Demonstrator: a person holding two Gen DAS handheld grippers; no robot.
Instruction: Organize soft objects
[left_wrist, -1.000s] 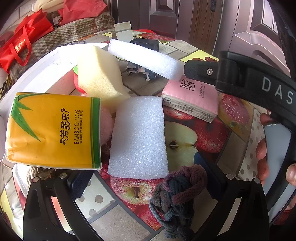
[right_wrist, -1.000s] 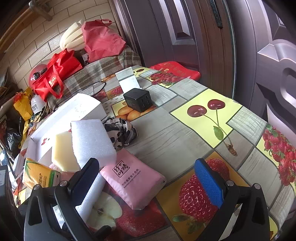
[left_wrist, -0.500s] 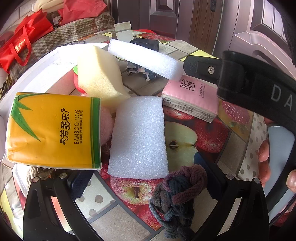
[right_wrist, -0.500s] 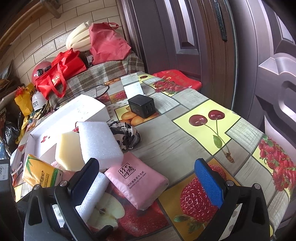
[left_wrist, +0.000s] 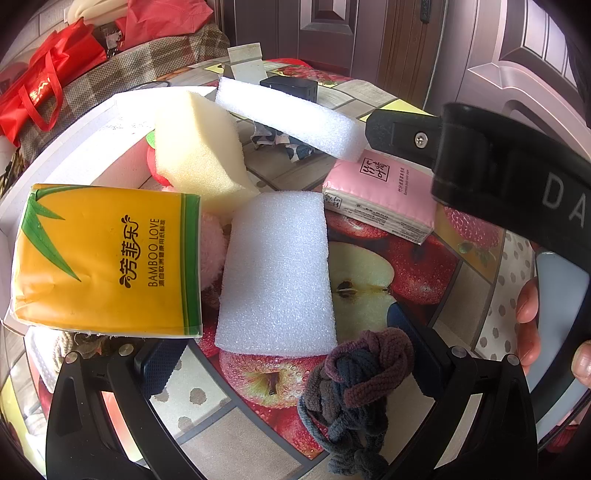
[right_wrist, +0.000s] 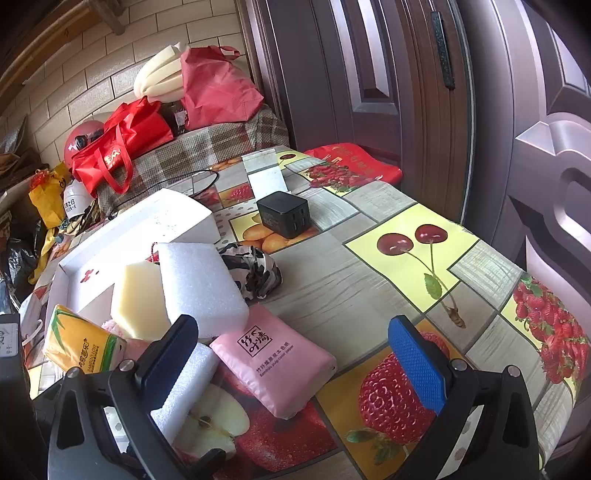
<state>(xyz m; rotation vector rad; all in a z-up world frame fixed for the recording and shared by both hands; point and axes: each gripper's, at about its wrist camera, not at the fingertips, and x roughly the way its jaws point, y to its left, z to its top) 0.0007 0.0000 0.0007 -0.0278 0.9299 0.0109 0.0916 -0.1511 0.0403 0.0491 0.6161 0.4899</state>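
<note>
My left gripper (left_wrist: 288, 354) is open low over the fruit-print table, empty, with a knotted dark rope toy (left_wrist: 354, 384) lying by its right finger. Ahead lie a white foam block (left_wrist: 275, 269), a yellow tissue pack (left_wrist: 103, 258), a yellow sponge (left_wrist: 199, 155), a long white foam slab (left_wrist: 291, 118) and a pink tissue pack (left_wrist: 384, 195). My right gripper (right_wrist: 295, 358) is open and empty above the pink tissue pack (right_wrist: 277, 354), with the foam slab (right_wrist: 199, 280) and sponge (right_wrist: 136, 299) beyond its left finger. A spotted cloth (right_wrist: 255, 269) lies behind.
A white tray box (right_wrist: 133, 236) holds the sponge's end and a red item at the left. A black charger cube (right_wrist: 284, 214) and a white card (right_wrist: 266, 173) stand further back. Red bags (right_wrist: 118, 147) sit on a checked seat behind. The table's right edge is near a door.
The right gripper has lifted and drawn back a little, so its view shows more of the room. In the left view it has shifted right. The left gripper has not moved.
</note>
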